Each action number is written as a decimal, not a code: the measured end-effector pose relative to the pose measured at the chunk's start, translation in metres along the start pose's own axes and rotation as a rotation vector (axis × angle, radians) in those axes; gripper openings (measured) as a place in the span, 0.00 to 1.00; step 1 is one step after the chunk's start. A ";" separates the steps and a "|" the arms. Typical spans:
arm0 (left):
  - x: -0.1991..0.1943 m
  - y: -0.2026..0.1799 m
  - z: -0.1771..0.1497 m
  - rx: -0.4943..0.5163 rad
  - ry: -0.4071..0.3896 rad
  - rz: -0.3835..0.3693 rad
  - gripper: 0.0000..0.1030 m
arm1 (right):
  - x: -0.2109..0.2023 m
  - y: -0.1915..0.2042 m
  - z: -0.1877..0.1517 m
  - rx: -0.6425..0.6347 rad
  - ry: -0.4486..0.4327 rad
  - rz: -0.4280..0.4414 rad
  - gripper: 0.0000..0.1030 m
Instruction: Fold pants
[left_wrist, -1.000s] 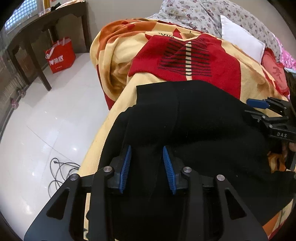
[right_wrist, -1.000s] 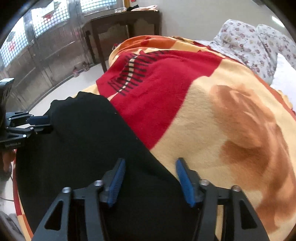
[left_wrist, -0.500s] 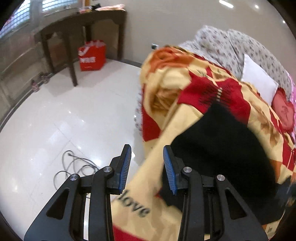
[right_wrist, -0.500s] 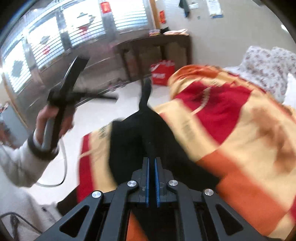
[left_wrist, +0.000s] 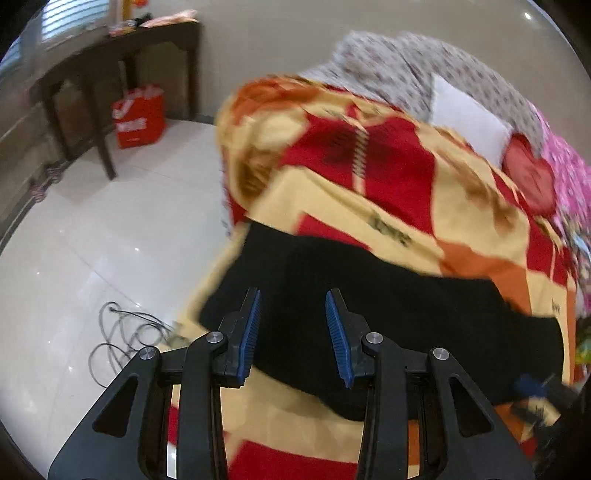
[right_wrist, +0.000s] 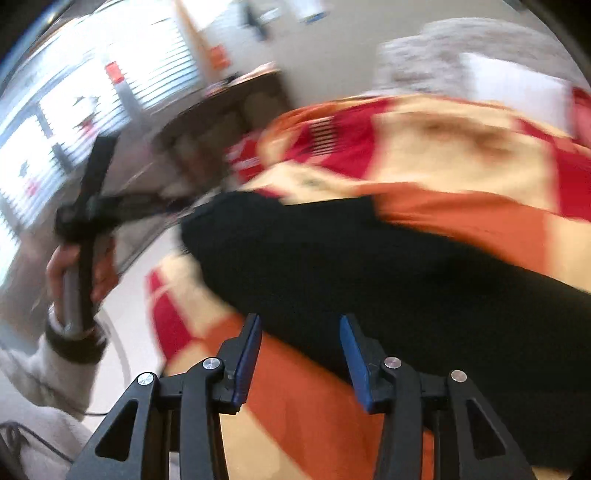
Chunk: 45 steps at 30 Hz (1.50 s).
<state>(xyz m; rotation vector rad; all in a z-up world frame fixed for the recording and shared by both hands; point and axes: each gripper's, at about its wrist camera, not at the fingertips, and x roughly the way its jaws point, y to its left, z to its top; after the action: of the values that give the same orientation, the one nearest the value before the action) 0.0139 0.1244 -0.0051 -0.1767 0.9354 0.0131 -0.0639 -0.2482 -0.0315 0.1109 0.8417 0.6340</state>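
Black pants (left_wrist: 388, 306) folded into a long dark band across the red, yellow and orange blanket (left_wrist: 424, 206) on the bed, near its floor-side edge. Left gripper (left_wrist: 291, 328) above the band, blue fingers (left_wrist: 249, 328) partly apart, gripping nothing. Right gripper (right_wrist: 301, 354), fingers (right_wrist: 354, 362) just opened from fully closed, now partly apart and empty, over the band's near edge. Red bag (left_wrist: 139, 116) beside a dark counter (left_wrist: 122, 48); cable (left_wrist: 122, 339) on the floor.
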 end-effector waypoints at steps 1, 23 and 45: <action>0.005 -0.008 -0.003 0.016 0.015 -0.012 0.34 | -0.012 -0.015 -0.004 0.031 -0.014 -0.036 0.41; 0.043 -0.017 -0.016 0.036 0.045 -0.015 0.34 | 0.128 -0.024 0.103 0.007 0.037 -0.128 0.07; 0.033 -0.083 -0.046 0.169 0.040 0.037 0.34 | 0.025 -0.034 0.002 0.010 0.003 -0.266 0.22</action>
<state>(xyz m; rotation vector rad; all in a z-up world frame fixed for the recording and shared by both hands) 0.0045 0.0331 -0.0462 -0.0028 0.9749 -0.0352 -0.0337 -0.2610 -0.0578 0.0062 0.8457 0.3807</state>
